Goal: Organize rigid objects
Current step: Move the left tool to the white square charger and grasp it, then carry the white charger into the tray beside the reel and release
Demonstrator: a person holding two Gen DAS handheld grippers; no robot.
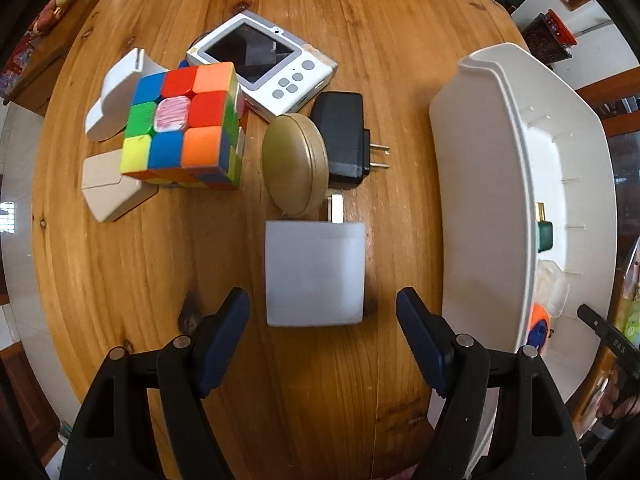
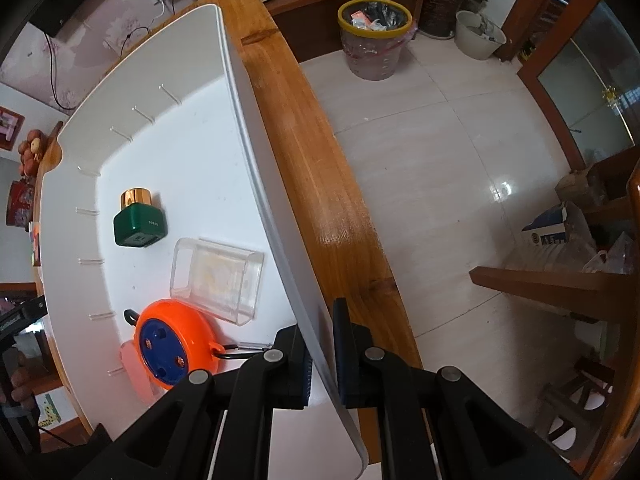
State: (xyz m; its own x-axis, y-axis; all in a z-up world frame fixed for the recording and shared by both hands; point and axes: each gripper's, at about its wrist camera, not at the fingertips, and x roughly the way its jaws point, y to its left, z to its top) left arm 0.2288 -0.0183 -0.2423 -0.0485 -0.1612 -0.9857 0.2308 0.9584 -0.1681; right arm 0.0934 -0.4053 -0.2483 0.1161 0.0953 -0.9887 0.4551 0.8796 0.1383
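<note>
My left gripper [image 1: 323, 312] points down at the wooden table, open, its two fingers either side of a white square charger [image 1: 315, 273] without touching it. Beyond the charger lie a gold round case [image 1: 294, 159], a black plug adapter [image 1: 343, 138], a white handheld camera [image 1: 262, 65], a colourful puzzle cube [image 1: 185, 122] and two white pieces [image 1: 111, 96] [image 1: 108, 188]. The white bin [image 1: 476, 200] stands at the right. My right gripper [image 2: 323, 354] is shut on the white bin's wall [image 2: 256, 184]. Inside the bin lie a green bottle [image 2: 139, 222], a clear box [image 2: 216, 278] and an orange reel [image 2: 174, 348].
The table edge [image 2: 320, 184] runs just beside the bin, with tiled floor below. A bin with a yellow rim [image 2: 374, 38] stands on the floor. A wooden chair or bench [image 2: 560, 284] is at the right.
</note>
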